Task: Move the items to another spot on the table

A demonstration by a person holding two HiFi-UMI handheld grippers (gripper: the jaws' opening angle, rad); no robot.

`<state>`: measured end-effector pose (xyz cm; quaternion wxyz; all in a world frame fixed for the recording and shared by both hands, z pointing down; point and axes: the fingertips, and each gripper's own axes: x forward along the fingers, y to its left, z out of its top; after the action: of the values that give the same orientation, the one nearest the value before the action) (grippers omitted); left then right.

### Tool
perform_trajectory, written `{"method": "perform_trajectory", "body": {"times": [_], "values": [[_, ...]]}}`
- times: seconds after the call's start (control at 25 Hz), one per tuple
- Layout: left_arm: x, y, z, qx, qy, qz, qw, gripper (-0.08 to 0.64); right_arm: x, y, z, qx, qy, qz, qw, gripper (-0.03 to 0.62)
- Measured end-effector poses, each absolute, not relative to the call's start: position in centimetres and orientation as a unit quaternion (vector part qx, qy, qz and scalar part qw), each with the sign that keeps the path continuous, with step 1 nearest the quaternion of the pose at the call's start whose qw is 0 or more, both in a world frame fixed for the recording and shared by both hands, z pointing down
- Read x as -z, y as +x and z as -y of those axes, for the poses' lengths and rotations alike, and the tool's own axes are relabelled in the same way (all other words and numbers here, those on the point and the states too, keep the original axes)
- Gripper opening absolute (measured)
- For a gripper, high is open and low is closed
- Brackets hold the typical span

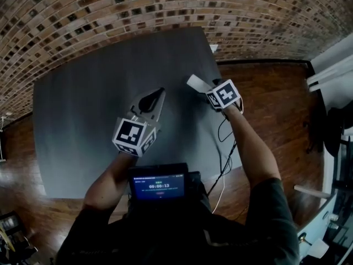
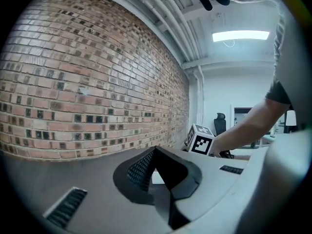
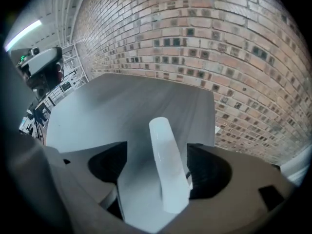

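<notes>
White tube (image 1: 195, 83) is seen lying by the table's (image 1: 83, 120) right edge, its near end hidden by the right gripper (image 1: 208, 93) (jaws spread around it), while the left gripper (image 1: 159, 95) is held closed and empty over mid-table.

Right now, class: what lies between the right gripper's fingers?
A white tube lying on the table, with the open fingers on either side; the right gripper view shows it.

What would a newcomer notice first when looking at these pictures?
A white tube lies on the dark table, near its right edge, between the jaws of the open right claw. The left claw hovers shut to its left, and a brick wall fills the background.
</notes>
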<state>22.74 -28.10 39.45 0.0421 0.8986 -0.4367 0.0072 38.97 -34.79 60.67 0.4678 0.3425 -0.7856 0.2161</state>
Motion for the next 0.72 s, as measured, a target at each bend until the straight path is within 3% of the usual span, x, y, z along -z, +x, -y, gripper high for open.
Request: {"method": "perform_trajectory", "body": {"times": [0.32,0.6,0.72], "values": [[-34.9,18.9,22.6,0.029,0.912,0.410,0.018,0.003,-53.6,37.4,29.6,-0.203,0.404,0.795,0.405,0.379],[-31.0,16.7,17.4,0.055,0.928,0.367,-0.013,0.003,-44.0,35.6,23.7,-0.167,0.476,0.814,0.288,0.227],[-29.7,15.8,15.4,0.064,0.936,0.345,-0.012,0.003,-40.3,35.2,21.0,-0.144,0.515,0.811,0.236,0.132]]}}
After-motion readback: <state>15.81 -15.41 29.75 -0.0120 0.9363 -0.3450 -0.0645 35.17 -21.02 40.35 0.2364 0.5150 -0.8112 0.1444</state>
